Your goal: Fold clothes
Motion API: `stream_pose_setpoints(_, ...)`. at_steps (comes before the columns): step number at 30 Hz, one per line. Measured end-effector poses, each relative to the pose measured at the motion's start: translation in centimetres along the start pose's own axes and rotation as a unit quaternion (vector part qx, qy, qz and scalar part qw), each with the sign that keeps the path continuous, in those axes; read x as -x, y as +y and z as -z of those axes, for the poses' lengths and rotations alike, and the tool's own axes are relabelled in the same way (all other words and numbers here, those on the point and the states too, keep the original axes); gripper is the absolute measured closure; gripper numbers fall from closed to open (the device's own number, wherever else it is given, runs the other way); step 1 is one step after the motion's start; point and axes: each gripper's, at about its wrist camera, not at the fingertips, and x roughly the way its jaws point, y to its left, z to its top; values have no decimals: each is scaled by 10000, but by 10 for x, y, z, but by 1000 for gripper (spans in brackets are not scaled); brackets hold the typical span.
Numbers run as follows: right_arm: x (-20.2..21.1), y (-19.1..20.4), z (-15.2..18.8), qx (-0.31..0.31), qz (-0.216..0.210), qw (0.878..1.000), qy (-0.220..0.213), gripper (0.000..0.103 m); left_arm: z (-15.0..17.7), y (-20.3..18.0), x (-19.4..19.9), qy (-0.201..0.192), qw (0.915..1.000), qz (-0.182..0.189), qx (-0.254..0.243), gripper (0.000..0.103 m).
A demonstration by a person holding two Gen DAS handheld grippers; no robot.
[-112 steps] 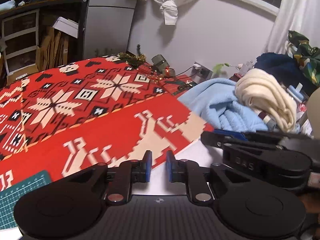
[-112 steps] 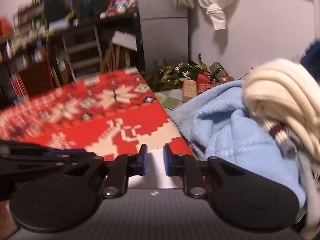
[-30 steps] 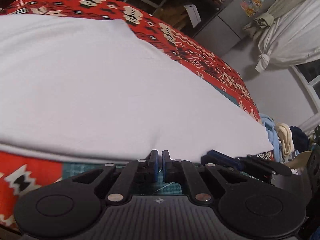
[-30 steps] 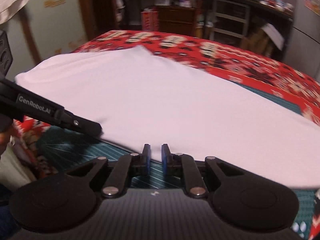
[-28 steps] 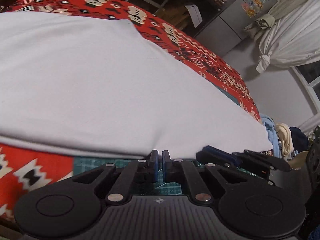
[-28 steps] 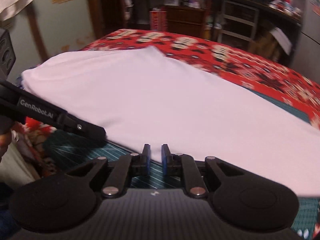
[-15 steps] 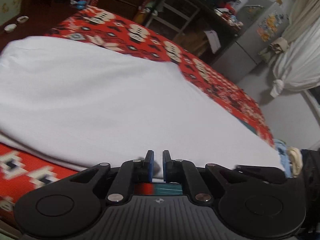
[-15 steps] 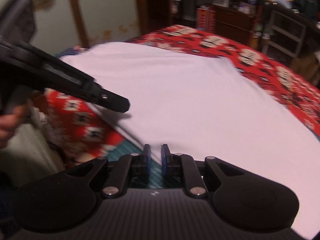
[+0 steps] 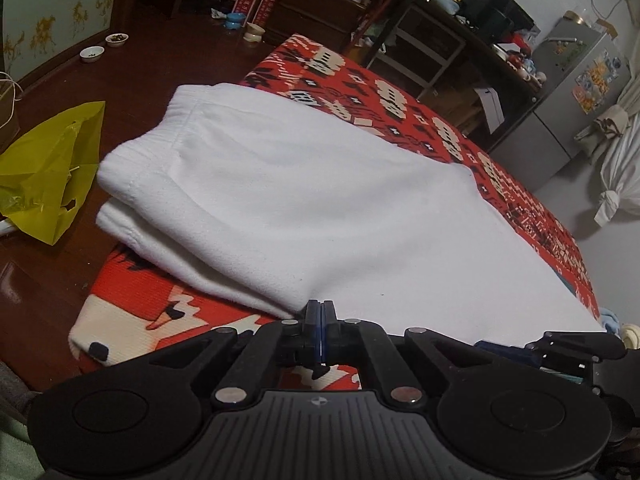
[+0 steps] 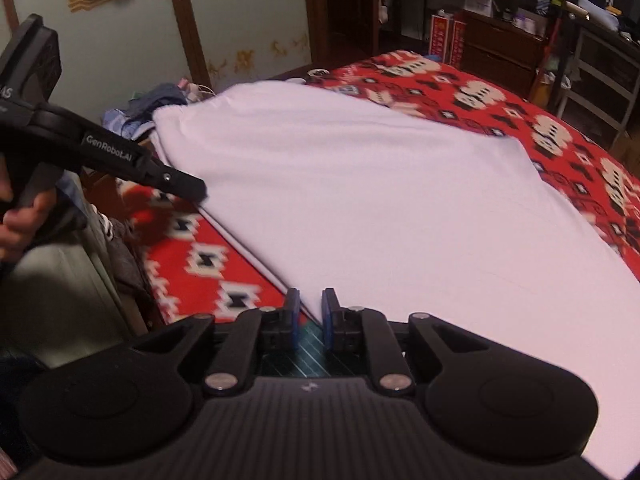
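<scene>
The left gripper (image 9: 320, 310) is closed at the near edge of the white garment (image 9: 320, 200); the right gripper (image 10: 311, 306) stands slightly parted around that edge. The garment lies folded on the red patterned blanket (image 9: 400, 104)

White garment (image 9: 328, 208) covers most of red blanket (image 9: 160, 312) — bare strip at near edge; yellow bag (image 9: 44, 168) on floor beside.

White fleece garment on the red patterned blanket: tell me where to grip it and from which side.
Grip the white fleece garment at its near edge, coming in low from the near side, level with the red patterned blanket. It lies flat and doubled, so only that two-layer edge offers a pinch. The open right gripper straddles it there.
</scene>
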Motion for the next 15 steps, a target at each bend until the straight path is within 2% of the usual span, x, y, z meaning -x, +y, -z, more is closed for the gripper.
stream_pose_setpoints(3, -11, 2, -17, -26, 8, 10000, -78, 90, -9, -10, 12, -354, 9990, 151, -241, 98)
stream_pose_setpoints(6, -32, 5, -28, -68, -9, 10000, -49, 90, -23, -3, 13, -606, 9970, -173, -442, 96)
stream_pose_setpoints(10, -41, 29, -24, 201, -208, 9995, -88, 90, -27, 40, 12, -503, 9957, -776, -68, 96)
stream_pose_setpoints(11, -40, 34, -22, 241, -303, 9992, -87, 90, -23, 52, 13, -472, 9952, -853, 28, 100)
stream_pose_setpoints(13, -39, 42, -21, 321, -384, 9987, -77, 90, -16, 70, 18, -507, 9961, -678, 243, 100)
stream_pose_setpoints(15, -37, 42, -25, 286, -395, 9988, -110, 90, -14, 68, 22, -506, 9961, -707, 165, 100)
